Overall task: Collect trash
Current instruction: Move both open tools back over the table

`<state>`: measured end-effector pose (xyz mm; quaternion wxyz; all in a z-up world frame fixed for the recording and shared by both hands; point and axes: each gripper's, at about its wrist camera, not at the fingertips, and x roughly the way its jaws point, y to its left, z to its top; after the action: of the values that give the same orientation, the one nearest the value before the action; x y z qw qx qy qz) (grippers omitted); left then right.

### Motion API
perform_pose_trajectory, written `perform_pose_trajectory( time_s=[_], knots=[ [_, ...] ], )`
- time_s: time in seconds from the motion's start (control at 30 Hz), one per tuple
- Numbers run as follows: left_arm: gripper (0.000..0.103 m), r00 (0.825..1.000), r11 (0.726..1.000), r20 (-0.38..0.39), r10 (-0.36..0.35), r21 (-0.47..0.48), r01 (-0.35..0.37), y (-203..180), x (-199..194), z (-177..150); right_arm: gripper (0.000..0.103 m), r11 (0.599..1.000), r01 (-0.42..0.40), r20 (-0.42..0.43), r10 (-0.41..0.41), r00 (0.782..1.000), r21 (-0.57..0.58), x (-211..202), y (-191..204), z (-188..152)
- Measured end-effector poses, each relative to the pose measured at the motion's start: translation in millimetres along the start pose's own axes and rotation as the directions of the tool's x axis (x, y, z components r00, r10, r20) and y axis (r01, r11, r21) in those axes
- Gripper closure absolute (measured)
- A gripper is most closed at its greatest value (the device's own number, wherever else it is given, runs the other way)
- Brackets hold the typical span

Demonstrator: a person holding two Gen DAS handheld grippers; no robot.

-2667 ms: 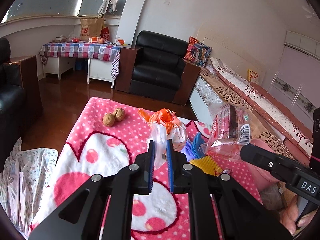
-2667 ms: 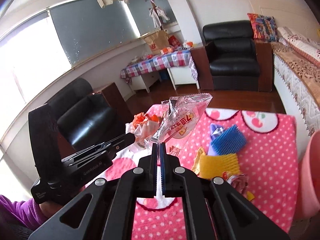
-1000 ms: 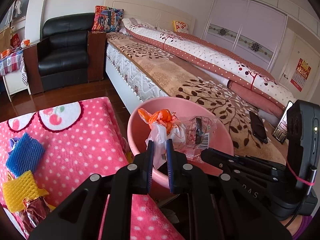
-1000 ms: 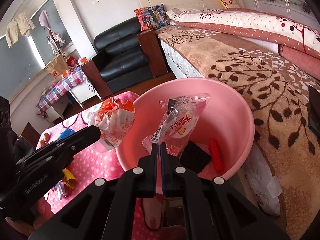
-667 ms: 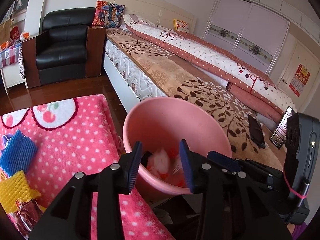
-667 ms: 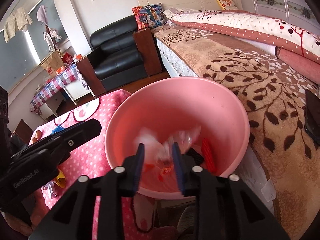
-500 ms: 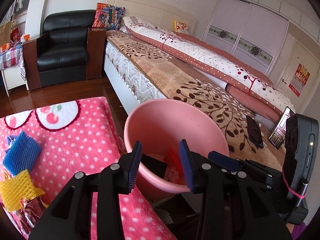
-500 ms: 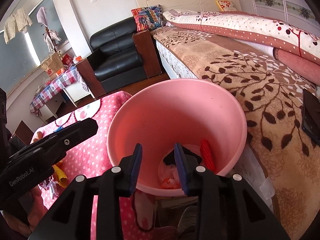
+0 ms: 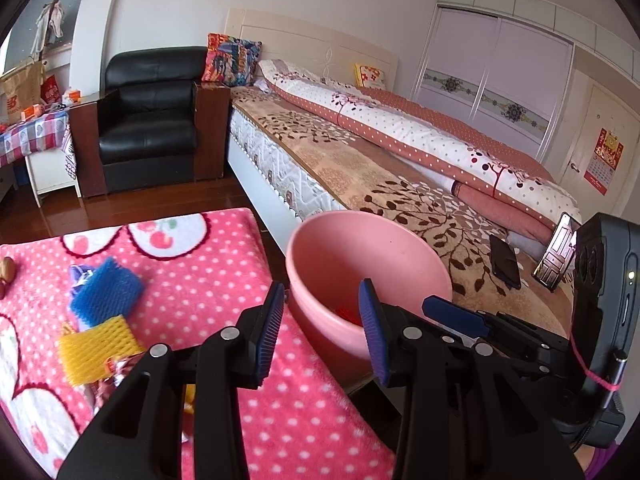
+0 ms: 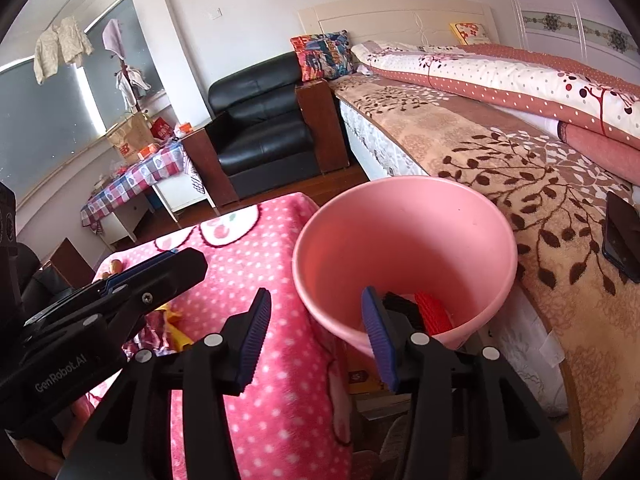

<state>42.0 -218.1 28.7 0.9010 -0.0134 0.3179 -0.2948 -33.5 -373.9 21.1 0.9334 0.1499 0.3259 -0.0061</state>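
A pink bucket (image 9: 316, 248) stands between the table and the bed; it also shows in the right wrist view (image 10: 400, 240). Red and black trash (image 10: 432, 312) lies at its bottom. My left gripper (image 9: 320, 316) is open and empty at the bucket's near rim. My right gripper (image 10: 316, 320) is open and empty, also at the near rim. On the pink dotted blanket (image 9: 208, 280) lie a blue foam net (image 9: 106, 292), a yellow foam net (image 9: 96, 350) and a crumpled wrapper (image 9: 120, 372).
A bed (image 9: 400, 176) with a leaf-pattern cover runs along the right, with a dark phone (image 9: 505, 266) on it. A black armchair (image 9: 148, 120) stands at the back. Walnuts (image 9: 8, 268) lie at the blanket's left edge.
Both grippers opened over the bucket and dropped their trash: the orange-tied bag from the left, the clear snack wrapper from the right. Both now stand wide open and have drawn back slightly.
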Motion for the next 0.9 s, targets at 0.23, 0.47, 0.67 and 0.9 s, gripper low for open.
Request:
perform_pose_trajectory(
  time_s=[0.23,0.47,0.67,0.9],
  knots=[
    [0.064,0.997,0.998,0.045,0.056,-0.019,-0.055,24.0,-39.0,-13.3,0.051,0.998,-0.054,-0.004,0.054,0.999,-0.034,-8.6,34.1,-13.5],
    [0.064,0.984,0.985,0.077,0.161,-0.067,-0.156,69.2,-73.5,-31.4,0.051,0.992,-0.101,-0.058,0.097,0.994,-0.076,1.7,67.7,-26.2],
    [0.064,0.970,0.960,0.037,0.238,-0.159,-0.230,117.8,-81.6,-43.8,0.050,0.986,-0.134,-0.102,0.124,0.987,-0.096,19.2,86.5,-32.6],
    [0.064,0.966,0.925,-0.040,0.257,-0.280,-0.257,163.2,-69.6,-49.4,0.050,0.981,-0.154,-0.125,0.140,0.982,-0.116,35.9,96.4,-30.3]
  ],
)
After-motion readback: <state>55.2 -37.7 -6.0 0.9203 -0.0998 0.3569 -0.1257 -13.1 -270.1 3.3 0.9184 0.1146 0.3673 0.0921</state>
